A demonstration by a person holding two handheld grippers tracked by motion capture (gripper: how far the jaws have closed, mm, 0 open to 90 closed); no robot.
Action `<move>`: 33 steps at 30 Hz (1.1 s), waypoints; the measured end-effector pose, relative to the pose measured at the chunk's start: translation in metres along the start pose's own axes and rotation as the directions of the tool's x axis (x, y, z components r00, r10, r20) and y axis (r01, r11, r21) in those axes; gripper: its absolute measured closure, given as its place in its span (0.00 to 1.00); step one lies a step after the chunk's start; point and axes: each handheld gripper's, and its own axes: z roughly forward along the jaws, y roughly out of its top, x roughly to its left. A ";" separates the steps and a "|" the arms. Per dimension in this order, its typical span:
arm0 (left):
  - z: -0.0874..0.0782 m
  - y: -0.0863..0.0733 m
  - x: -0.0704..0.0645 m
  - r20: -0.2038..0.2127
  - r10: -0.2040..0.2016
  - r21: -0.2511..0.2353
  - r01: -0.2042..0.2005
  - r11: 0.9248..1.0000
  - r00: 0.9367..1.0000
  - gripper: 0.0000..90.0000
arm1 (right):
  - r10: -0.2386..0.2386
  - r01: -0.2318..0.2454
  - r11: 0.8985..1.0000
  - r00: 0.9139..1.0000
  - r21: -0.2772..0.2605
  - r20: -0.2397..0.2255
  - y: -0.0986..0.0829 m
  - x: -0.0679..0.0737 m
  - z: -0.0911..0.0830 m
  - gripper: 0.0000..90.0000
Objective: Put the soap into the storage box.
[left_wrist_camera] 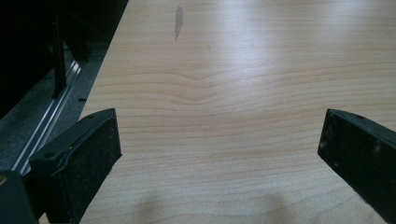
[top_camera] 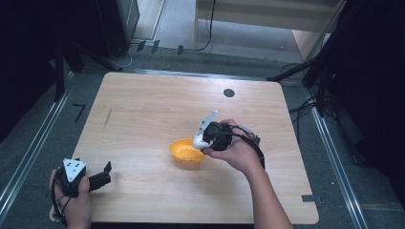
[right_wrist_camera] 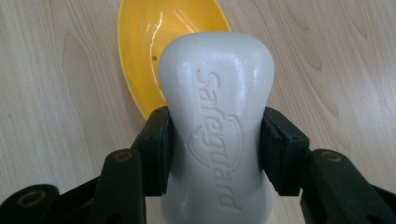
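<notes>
1. Around your work surface the room is dark, with a grey floor, metal rails and some black cables; the wooden table [top_camera: 143, 109] is pale and has a small black round mark [top_camera: 229, 92] near its far edge
2. Your right gripper [right_wrist_camera: 215, 140] is closed on a white soap bar [right_wrist_camera: 217, 126]; the two black jaws press its narrow middle from both sides, and the word "Safeguard" is embossed on the face toward the camera
3. Just beyond the tip of the soap bar, in the right gripper view, lies a yellow bowl [right_wrist_camera: 140, 51] on the table; the upper end of the bar covers part of its rim
4. In the high view your right hand [top_camera: 236, 151] holds this gripper just beside the yellow bowl [top_camera: 184, 152], and the soap bar [top_camera: 200, 139] is at the bowl's near-right rim; I cannot tell if it touches the bowl
5. Your left gripper [left_wrist_camera: 219, 144] has its jaws wide apart, with bare wood between them and nothing held
6. Your left hand [top_camera: 76, 198] keeps that gripper [top_camera: 98, 177] at the near-left corner of the table, well apart from the bowl
</notes>
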 end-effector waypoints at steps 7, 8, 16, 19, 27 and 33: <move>0.000 0.000 0.000 0.000 -0.001 -0.001 0.001 1.000 1.000 0.00 | -0.035 0.035 0.999 0.999 0.003 -0.011 0.011 0.003 0.009 0.56; 0.000 0.000 0.000 0.000 -0.001 -0.001 0.001 1.000 1.000 0.00 | -0.035 0.035 0.999 0.999 0.003 -0.011 0.011 0.003 0.009 0.56; 0.000 0.000 0.000 0.000 -0.002 -0.001 0.002 1.000 1.000 0.00 | -0.062 0.062 0.998 0.998 0.001 -0.022 0.019 0.002 0.016 0.56; 0.000 0.000 0.000 0.000 -0.003 -0.001 0.003 1.000 1.000 0.00 | -0.074 0.074 0.997 0.997 0.008 -0.027 0.021 0.002 0.018 0.56; 0.000 0.000 0.000 0.001 -0.003 0.003 0.003 1.000 1.000 0.00 | -0.090 0.091 0.996 0.995 0.013 -0.039 0.026 0.003 0.024 0.56; 0.000 0.000 0.000 0.001 -0.002 0.002 0.002 1.000 1.000 0.00 | -0.107 0.108 0.994 0.993 0.022 -0.043 0.029 0.005 0.030 0.56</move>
